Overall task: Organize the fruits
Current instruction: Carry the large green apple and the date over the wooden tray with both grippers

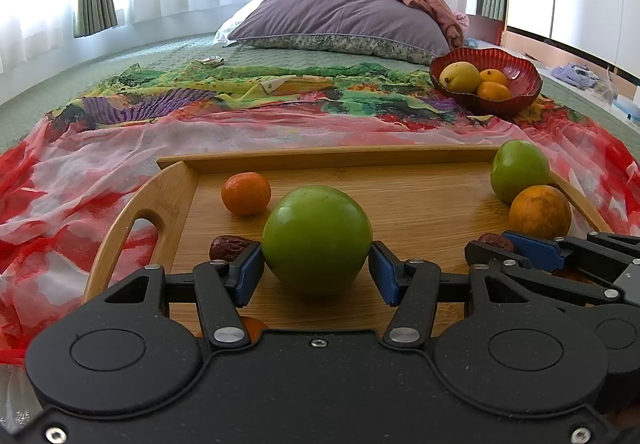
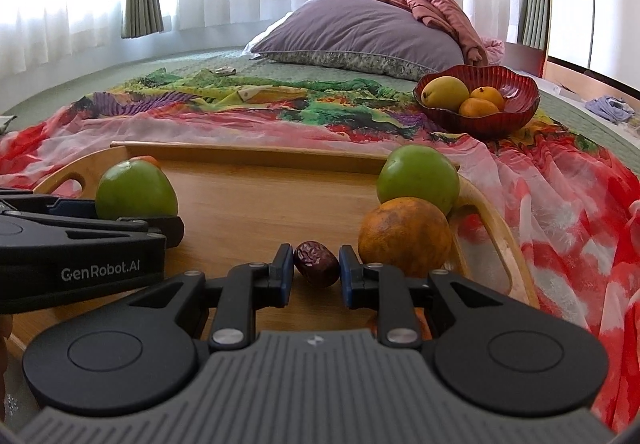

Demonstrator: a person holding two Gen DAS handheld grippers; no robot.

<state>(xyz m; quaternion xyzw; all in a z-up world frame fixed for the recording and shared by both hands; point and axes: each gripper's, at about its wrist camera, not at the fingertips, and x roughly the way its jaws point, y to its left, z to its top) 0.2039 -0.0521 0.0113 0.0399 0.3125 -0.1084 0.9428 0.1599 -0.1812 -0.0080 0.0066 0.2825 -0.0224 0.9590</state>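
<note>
Left wrist view: the left gripper [image 1: 316, 268] is bracketing a large round glossy green fruit [image 1: 317, 232] on the rectangular bamboo tray with cut-out handles [image 1: 400, 196]. Its blue pads are touching or nearly touching the fruit's flanks, so a firm grip looks likely but is not certain. The fruit is sitting on the tray floor at about 6 o'clock.

In the right wrist view, the right gripper [image 2: 316, 276] is closing its jaws on a small wrinkled dark-red dried date [image 2: 317, 264], also low on the tray.

Risks, as judged:
- The green fruit is smooth and round, so it could be slipping or rolling out on the lift if the pads are sitting below its widest part.
- The date is small; a shallow pinch could be dropping it.
- The two grippers are working close together and could be colliding.
- The tray is resting on soft bedding and may be tipping.

Tray contents: a small orange mandarin [image 1: 246, 193] at 11 o'clock, a second green fruit [image 1: 519, 169] and a dull orange citrus [image 1: 540, 212] touching at 2 o'clock, and a second date [image 1: 230, 247] at 8 o'clock.

The ribbed dark-red scalloped bowl [image 1: 516, 64], beyond the tray at 1 o'clock, is holding one yellow fruit [image 1: 460, 77] and two small oranges [image 1: 494, 84].
</note>
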